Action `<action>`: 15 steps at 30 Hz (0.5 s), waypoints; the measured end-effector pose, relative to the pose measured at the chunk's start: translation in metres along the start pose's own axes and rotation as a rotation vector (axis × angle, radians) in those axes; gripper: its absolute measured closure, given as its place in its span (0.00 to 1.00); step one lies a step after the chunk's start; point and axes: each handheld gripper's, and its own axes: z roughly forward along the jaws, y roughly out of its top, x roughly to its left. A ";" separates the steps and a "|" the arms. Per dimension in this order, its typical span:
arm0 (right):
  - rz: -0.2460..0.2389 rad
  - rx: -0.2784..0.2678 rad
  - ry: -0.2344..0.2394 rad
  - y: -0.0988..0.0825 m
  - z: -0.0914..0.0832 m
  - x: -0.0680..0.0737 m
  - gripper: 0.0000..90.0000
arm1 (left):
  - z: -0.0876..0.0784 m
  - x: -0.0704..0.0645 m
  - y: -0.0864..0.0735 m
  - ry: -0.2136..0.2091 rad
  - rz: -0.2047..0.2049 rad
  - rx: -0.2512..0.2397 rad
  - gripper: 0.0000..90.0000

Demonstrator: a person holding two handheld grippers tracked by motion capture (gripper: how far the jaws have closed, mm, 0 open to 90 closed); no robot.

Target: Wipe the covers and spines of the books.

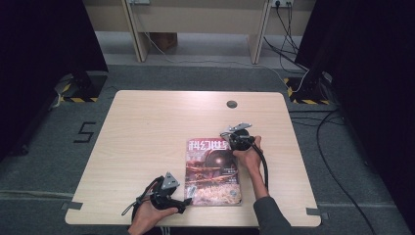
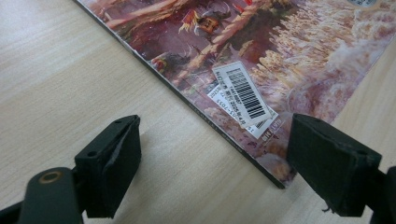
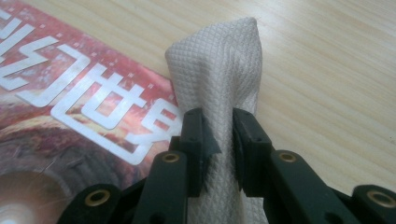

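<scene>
A magazine (image 1: 213, 171) with a red cover and white characters lies flat on the wooden table (image 1: 147, 127). My right gripper (image 3: 219, 135) is shut on a folded white textured cloth (image 3: 219, 70), held over the magazine's top right corner (image 3: 93, 107). In the high view the right gripper (image 1: 234, 138) sits at that corner. My left gripper (image 2: 212, 158) stands open, low over the table, its jaws on either side of the magazine's lower left corner (image 2: 261, 163), near a barcode sticker (image 2: 243, 93). In the high view the left gripper (image 1: 183, 201) rests beside the magazine's left edge.
A round cable hole (image 1: 232, 104) is set near the table's far edge. Bare wood spreads to the left of the magazine. Black stands and cables (image 1: 303, 88) lie on the grey floor beyond the table's far corners.
</scene>
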 end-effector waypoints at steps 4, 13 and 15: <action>-0.010 0.012 -0.014 0.003 0.001 0.000 0.84 | 0.000 0.000 0.000 0.000 0.000 0.000 0.19; 0.005 0.004 -0.029 0.008 -0.005 -0.005 0.85 | 0.000 0.000 0.000 -0.001 0.000 0.001 0.19; 0.010 -0.018 -0.023 0.008 -0.010 -0.008 0.85 | 0.000 0.000 0.000 -0.001 0.000 0.001 0.19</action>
